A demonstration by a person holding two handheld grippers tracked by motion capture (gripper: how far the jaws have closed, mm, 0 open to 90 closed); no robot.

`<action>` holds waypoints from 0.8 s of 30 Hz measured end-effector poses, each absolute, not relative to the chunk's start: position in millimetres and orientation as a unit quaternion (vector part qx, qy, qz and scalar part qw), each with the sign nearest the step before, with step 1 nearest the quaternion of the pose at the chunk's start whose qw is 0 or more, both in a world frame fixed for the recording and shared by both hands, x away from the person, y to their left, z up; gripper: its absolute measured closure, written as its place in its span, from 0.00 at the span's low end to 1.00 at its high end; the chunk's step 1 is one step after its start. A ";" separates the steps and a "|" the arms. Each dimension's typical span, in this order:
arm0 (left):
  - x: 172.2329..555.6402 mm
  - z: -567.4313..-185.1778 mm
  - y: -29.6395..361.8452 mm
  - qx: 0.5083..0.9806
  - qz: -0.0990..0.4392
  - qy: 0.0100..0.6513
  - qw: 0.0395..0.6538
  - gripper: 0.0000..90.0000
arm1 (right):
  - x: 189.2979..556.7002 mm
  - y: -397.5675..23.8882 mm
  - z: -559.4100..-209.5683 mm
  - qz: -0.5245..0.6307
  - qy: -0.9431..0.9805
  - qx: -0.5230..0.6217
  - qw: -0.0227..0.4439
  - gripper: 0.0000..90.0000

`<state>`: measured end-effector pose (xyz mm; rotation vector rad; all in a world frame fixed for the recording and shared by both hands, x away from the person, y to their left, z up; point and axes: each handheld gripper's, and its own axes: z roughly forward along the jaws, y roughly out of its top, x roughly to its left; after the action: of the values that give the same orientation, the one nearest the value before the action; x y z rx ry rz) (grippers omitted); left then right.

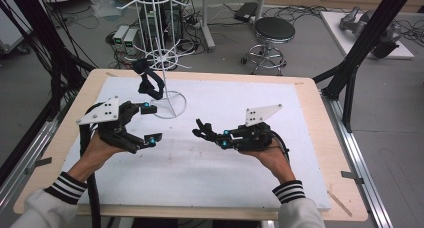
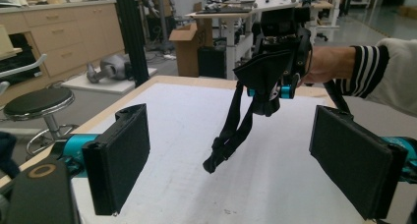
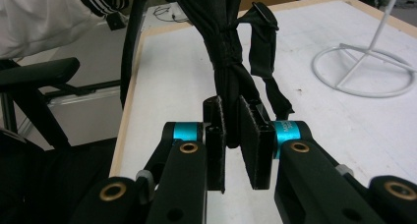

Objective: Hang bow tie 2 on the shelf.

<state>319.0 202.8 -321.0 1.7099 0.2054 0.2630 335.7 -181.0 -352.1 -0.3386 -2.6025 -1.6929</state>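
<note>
Right gripper [image 1: 212,137]: your jaws are nearly closed, clamped on the black strap [image 3: 230,76].
Left gripper [image 1: 149,123]: your jaws stand wide apart, nothing between them.
Strap position: centre of the high view, above the table [image 1: 310,153].
Strap axis: in the left gripper view [image 2: 235,130] it hangs lengthwise, free end toward lower left.
Hard to make out: in the high view the strap merges with your right gripper.
Background: white wire rack [image 1: 165,53], upper centre; a black item on it, unclear.

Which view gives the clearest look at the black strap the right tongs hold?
The left gripper view: the black strap hangs full length from the right tongs above the table. The right gripper view shows it pinched close up; the high view shows a small dark bunch.
</note>
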 end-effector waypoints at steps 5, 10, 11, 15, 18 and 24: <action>321.0 -318.5 188.8 0.758 0.103 0.076 0.640 0.18 | 337.3 -172.8 -351.1 -0.540 -0.836 -0.098 0.016 0.91; 322.4 -317.1 175.8 0.764 0.094 0.065 0.635 0.18 | 338.0 -165.0 -349.2 -0.540 -0.836 -0.093 0.019 0.90; 322.3 -316.8 173.7 0.764 0.092 0.065 0.635 0.18 | 338.1 -163.8 -348.9 -0.541 -0.836 -0.091 0.020 0.90; 322.0 -315.6 166.9 0.768 0.088 0.056 0.632 0.18 | 338.2 -158.8 -349.0 -0.540 -0.837 -0.084 0.020 0.90; 322.4 -315.2 162.3 0.770 0.087 0.054 0.630 0.18 | 338.1 -155.9 -348.8 -0.539 -0.838 -0.084 0.022 0.90; 324.3 -315.0 153.7 0.778 0.075 0.043 0.623 0.20 | 339.0 -150.1 -346.9 -0.530 -0.844 -0.076 0.026 0.90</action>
<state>324.3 153.7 -315.0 1.7866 0.0994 0.1729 339.0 -150.1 -346.9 -0.2337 -2.6083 -1.6395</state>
